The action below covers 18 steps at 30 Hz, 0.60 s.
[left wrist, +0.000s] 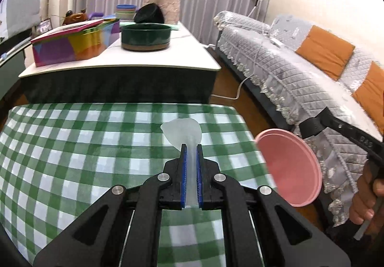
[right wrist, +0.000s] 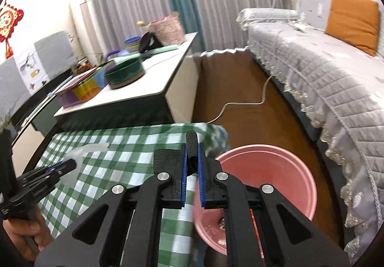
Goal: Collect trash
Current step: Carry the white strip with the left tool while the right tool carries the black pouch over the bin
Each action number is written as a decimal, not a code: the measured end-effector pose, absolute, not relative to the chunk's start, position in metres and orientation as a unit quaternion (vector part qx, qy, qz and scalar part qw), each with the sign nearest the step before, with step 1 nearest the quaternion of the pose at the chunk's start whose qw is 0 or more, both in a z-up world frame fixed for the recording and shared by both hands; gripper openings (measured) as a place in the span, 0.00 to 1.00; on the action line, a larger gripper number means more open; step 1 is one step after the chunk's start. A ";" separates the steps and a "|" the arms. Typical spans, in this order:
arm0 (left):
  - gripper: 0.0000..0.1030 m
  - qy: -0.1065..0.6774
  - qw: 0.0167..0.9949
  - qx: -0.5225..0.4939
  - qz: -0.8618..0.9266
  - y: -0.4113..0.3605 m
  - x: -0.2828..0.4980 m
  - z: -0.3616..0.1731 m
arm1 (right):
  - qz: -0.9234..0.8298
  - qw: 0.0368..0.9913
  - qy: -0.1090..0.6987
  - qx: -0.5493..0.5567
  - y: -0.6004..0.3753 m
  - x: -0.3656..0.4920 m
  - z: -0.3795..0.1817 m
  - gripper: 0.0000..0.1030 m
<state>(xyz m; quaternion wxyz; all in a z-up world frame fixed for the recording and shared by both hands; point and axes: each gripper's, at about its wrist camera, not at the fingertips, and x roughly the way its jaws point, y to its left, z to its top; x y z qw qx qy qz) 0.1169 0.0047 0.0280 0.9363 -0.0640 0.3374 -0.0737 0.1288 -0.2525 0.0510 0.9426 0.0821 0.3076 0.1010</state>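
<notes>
left claw (left wrist: 191,147) clamps translucent plastic scrap (left wrist: 183,135) above tablecloth (left wrist: 72,147).

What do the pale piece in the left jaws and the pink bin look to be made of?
Pale piece: probably thin frosted plastic, translucent, since the check cloth shows faintly through it. Pink bin: likely moulded plastic, smooth with a soft sheen and an even rim.
</notes>
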 end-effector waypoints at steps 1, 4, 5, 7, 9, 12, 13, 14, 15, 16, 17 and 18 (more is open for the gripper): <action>0.06 0.335 0.937 -0.063 -0.077 0.002 0.114 0.030 | 0.097 0.945 0.303 0.081 -0.256 0.126 0.052 0.08; 0.06 0.324 0.941 -0.055 -0.084 -0.009 0.108 0.035 | 0.082 0.950 0.290 0.076 -0.269 0.118 0.052 0.08; 0.06 0.322 0.941 -0.052 -0.086 -0.013 0.107 0.036 | 0.079 0.952 0.287 0.075 -0.272 0.116 0.051 0.08; 0.06 0.324 0.941 -0.048 -0.089 -0.020 0.105 0.037 | 0.072 0.955 0.280 0.068 -0.279 0.113 0.051 0.08; 0.06 0.330 0.938 -0.047 -0.092 -0.028 0.106 0.036 | 0.068 0.957 0.274 0.066 -0.287 0.111 0.051 0.08; 0.06 0.334 0.937 -0.041 -0.094 -0.041 0.105 0.035 | 0.062 0.958 0.272 0.070 -0.299 0.109 0.049 0.08; 0.06 0.336 0.936 -0.039 -0.095 -0.046 0.105 0.034 | 0.058 0.958 0.271 0.071 -0.303 0.109 0.047 0.08; 0.06 0.337 0.936 -0.038 -0.096 -0.050 0.105 0.034 | 0.055 0.958 0.271 0.071 -0.305 0.109 0.046 0.08; 0.06 0.339 0.935 -0.037 -0.099 -0.054 0.106 0.034 | 0.051 0.959 0.271 0.072 -0.309 0.109 0.046 0.08; 0.06 0.340 0.934 -0.036 -0.100 -0.059 0.108 0.034 | 0.048 0.959 0.269 0.071 -0.311 0.110 0.046 0.08; 0.06 0.341 0.934 -0.035 -0.101 -0.064 0.109 0.034 | 0.045 0.961 0.265 0.069 -0.313 0.110 0.047 0.08; 0.06 0.342 0.934 -0.034 -0.103 -0.068 0.110 0.034 | 0.044 0.962 0.262 0.066 -0.314 0.110 0.047 0.08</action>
